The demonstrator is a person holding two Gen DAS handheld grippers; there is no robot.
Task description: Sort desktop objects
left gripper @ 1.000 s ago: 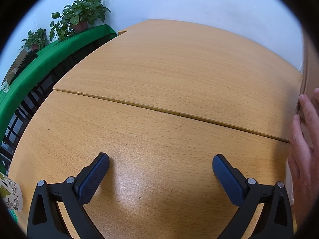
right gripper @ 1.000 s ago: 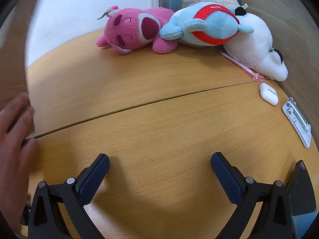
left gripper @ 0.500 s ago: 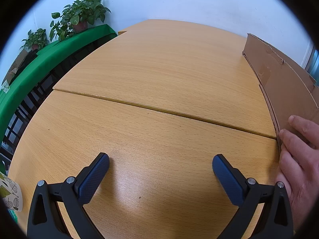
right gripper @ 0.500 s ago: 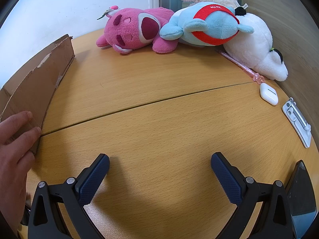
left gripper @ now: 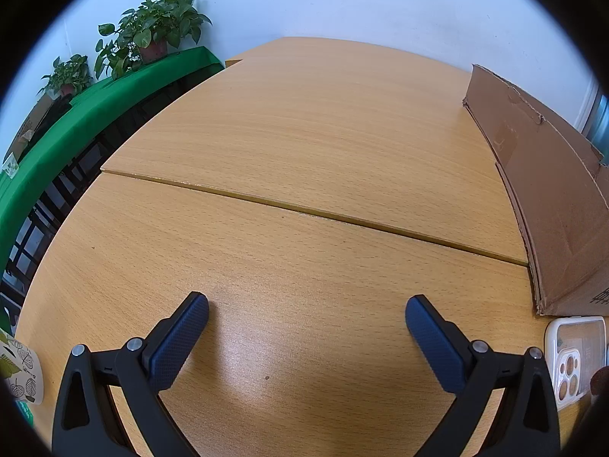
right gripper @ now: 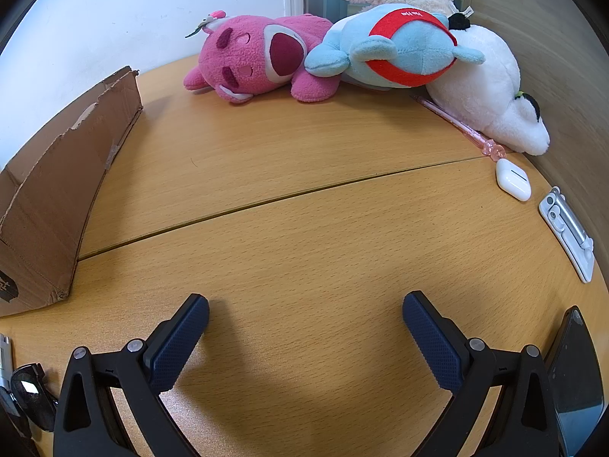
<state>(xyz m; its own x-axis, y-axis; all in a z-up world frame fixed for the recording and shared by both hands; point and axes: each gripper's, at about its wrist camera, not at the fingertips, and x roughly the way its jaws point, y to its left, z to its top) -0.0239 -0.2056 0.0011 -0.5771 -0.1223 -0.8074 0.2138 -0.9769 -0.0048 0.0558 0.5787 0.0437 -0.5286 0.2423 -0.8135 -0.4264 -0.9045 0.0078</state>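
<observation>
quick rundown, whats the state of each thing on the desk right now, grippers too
left hand-held gripper: open, empty
right hand-held gripper: open, empty
cardboard box: standing on the desk, top flaps torn
pink plush: lying on its side
blue plush: lying on the pink and white plushes
white plush: lying down
earbud case: closed
pink pen: lying flat beside the white plush
phone: face down, camera side up

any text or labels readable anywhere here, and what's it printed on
White lettering on the blue plush's red band: too small and curved to read.
Black print on the cardboard box, cut off by the frame edge in both views: unreadable.
Leaf-pattern paper cup: small print, blurred.
Nothing else carries text.
</observation>
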